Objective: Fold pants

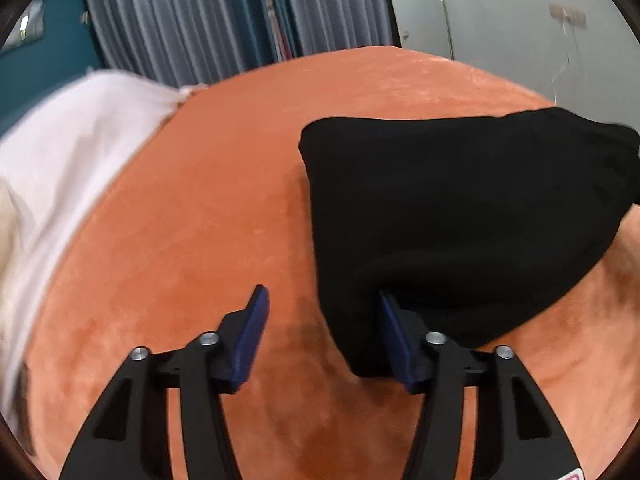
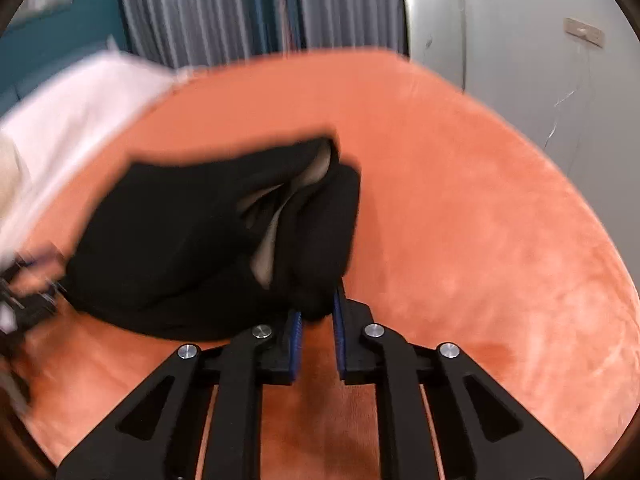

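Observation:
The black pants (image 1: 460, 216) lie folded in a thick bundle on the orange bed cover (image 1: 240, 184). My left gripper (image 1: 320, 300) is open; its right finger (image 1: 394, 336) touches the near corner of the bundle and the left finger stands free over the cover. In the right wrist view the pants (image 2: 192, 240) hang in a bunch, with pale lining showing in the folds. My right gripper (image 2: 318, 312) is shut on the bundle's near edge. The left gripper shows blurred at the far left edge (image 2: 28, 288).
A white pillow or sheet (image 1: 68, 152) lies along the left side of the bed. Grey curtains (image 1: 192, 16) and a white wall (image 1: 520, 20) stand behind the bed. The orange cover (image 2: 480, 220) stretches to the right of the pants.

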A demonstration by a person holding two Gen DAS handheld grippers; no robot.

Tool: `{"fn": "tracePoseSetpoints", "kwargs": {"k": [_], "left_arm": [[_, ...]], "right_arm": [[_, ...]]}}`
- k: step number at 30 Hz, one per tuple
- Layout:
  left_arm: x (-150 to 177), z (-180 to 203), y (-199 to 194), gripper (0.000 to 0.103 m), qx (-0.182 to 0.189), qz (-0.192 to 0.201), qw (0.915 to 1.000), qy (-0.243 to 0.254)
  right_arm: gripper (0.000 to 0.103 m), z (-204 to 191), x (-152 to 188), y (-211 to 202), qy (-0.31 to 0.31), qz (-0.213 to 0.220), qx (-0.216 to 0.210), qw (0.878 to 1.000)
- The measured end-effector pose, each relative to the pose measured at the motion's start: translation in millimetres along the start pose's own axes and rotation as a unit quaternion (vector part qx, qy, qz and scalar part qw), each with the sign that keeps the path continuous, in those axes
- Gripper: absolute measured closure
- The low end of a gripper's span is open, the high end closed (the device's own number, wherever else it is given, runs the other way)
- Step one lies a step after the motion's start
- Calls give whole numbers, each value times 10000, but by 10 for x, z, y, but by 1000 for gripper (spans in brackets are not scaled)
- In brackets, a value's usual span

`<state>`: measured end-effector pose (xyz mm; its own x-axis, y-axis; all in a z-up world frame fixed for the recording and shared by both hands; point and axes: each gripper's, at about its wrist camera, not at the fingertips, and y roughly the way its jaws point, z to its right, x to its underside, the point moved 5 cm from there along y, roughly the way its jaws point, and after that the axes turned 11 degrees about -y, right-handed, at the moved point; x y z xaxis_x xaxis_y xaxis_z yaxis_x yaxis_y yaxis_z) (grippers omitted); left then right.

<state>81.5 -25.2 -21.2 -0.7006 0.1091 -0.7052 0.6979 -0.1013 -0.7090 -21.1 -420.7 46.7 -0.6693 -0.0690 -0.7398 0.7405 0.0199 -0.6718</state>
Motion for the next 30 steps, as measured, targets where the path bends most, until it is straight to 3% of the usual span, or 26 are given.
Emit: {"fn": "tracePoseSetpoints", "kwargs": {"k": [2, 3, 5, 7, 9, 10, 13, 14, 16, 17, 18, 19, 20, 21, 22, 23, 28, 29, 30], "left_arm": [[31, -42, 33, 39, -54, -13, 10000, -41], [44, -53, 60, 32, -90, -55, 9999, -46], [46, -82, 89, 26, -153, -88, 9998, -131], [53, -106, 65, 22, -94, -77, 9998, -161], [63, -157, -12, 18, -26, -40, 9996, -262], [51, -185, -66, 17, 84, 13, 9993, -357], [-35, -207, -231, 10, 518, 186, 9962, -673], [-60, -216, -285, 10, 601, 301, 9947, -773], [-82, -224, -333, 10, 590, 457, 9937, -831], [-77, -222, -310, 10, 517, 453, 9945, -787], [-63, -214, -269, 10, 425, 403, 9957, -722], [-51, -207, -237, 10, 377, 353, 9963, -682], [-42, -201, -193, 10, 339, 285, 9969, -650], [-30, -187, -145, 10, 294, 210, 9974, -629], [-31, -181, -120, 10, 295, 181, 9975, -620], [-32, -167, -109, 10, 304, 162, 9976, -607], [-33, -117, -203, 10, 180, 354, 9981, -473], [-47, -113, -186, 10, 164, 362, 9981, -460], [-46, -105, -159, 10, 144, 326, 9983, -452]], "right_arm": [[99, 203, 49, -129, 470, 98, -130, 9988], [103, 314, 147, -49, 603, -91, -65, 9981], [103, 619, 498, 297, 754, -833, 597, 9919], [103, 783, 540, 181, 1458, -529, 84, 9879], [100, 837, 457, -82, 1774, -195, 66, 9839], [99, 781, 379, -206, 1709, -35, -33, 9853], [91, 521, 166, -268, 1246, -100, -278, 9918], [84, 419, 92, -254, 1093, -107, -329, 9934], [55, 228, -69, -128, 802, -115, -375, 9960], [36, 160, -124, -26, 730, -176, -328, 9966], [36, 155, -162, 38, 712, -223, -325, 9967], [38, 84, -204, 223, 714, -354, -448, 9958], [60, 19, -204, 337, 734, -456, -599, 9945], [70, -96, -118, 438, 728, -609, -711, 9929], [72, -167, -145, 558, 606, -670, -551, 9944], [86, -232, -207, 588, 474, -628, -506, 9956], [88, -494, -710, 11, 32, 377, -924, 9950], [88, -481, -722, 3, -72, 418, -933, 9947], [86, -420, -660, 135, -220, 195, -808, 9963]]}}
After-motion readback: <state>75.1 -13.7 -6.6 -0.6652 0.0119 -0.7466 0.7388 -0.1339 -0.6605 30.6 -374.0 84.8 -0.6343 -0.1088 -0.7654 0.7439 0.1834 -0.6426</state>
